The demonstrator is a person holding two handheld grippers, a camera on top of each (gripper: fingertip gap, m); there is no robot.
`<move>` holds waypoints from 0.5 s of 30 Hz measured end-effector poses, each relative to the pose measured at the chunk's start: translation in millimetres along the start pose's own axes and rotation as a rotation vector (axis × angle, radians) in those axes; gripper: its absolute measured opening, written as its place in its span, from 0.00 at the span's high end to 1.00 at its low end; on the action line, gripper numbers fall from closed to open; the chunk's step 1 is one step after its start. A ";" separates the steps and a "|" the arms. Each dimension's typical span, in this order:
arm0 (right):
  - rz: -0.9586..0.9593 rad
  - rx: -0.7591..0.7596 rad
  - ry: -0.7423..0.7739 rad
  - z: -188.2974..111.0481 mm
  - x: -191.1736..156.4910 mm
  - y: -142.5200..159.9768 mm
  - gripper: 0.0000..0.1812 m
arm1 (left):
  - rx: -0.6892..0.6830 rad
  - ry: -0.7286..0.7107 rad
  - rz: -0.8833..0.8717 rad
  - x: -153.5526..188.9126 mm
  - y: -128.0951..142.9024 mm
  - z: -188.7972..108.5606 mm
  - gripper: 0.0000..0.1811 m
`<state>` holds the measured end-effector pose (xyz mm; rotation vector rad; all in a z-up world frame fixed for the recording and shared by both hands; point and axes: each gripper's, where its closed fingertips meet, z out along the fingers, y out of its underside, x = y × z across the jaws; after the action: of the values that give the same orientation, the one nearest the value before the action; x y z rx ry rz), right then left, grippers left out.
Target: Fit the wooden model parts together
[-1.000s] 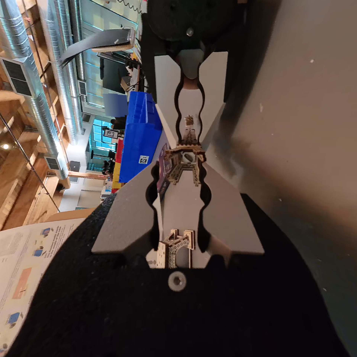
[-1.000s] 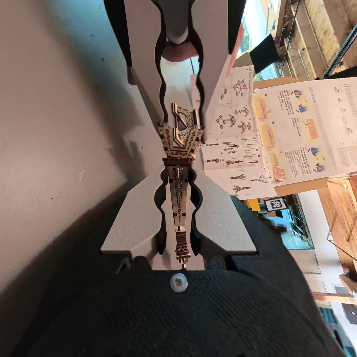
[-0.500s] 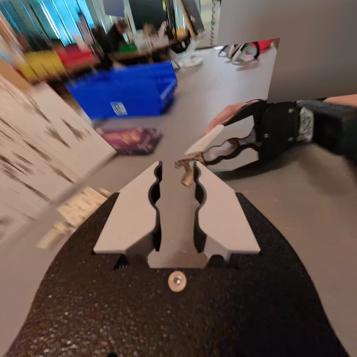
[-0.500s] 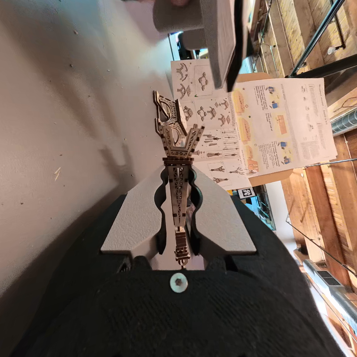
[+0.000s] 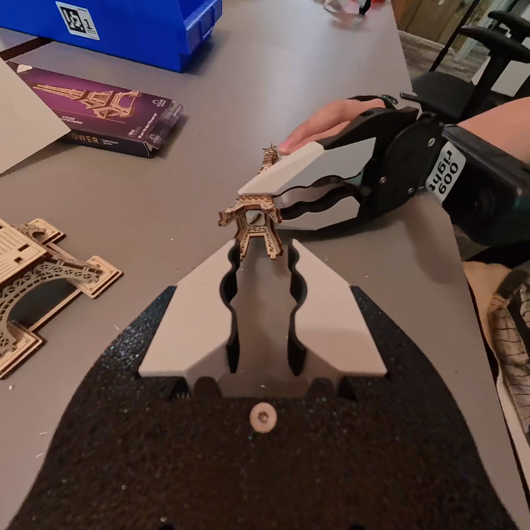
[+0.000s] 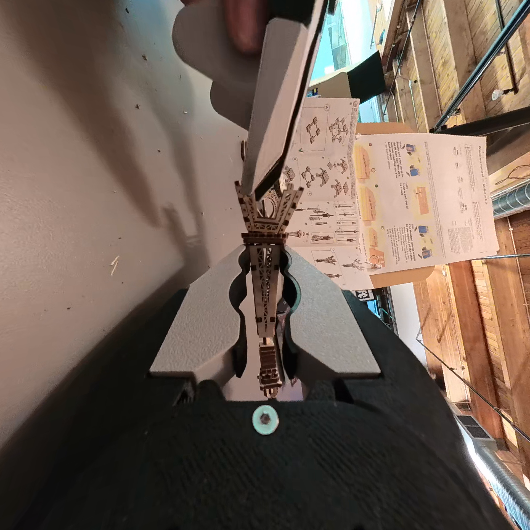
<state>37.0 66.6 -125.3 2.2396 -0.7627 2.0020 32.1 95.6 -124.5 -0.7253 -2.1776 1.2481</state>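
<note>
Grey worktop [image 5: 286, 86]: right tool [image 6: 265, 252] clamps the tower spire [image 6: 265, 286]; left tool [image 5: 262, 252] gapes empty. Seat its legs squarely over the arched base [image 5: 43, 275].

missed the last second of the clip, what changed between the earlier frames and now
The left tool let go of the legged section of the wooden tower, opened and swung away, so its view now looks down on the grey table and the large wooden base piece. The right tool stayed shut on the tower's upper shaft, and the two sections stayed joined.
</note>
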 end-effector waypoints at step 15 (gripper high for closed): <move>0.006 0.025 0.002 -0.6 0.6 -4.1 0.90 | 0.060 0.015 -0.084 -3.0 -9.1 -1.1 0.86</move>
<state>38.0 70.1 -123.5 2.2517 -0.7485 2.0270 33.2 90.3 -116.5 -0.6108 -2.1267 1.2551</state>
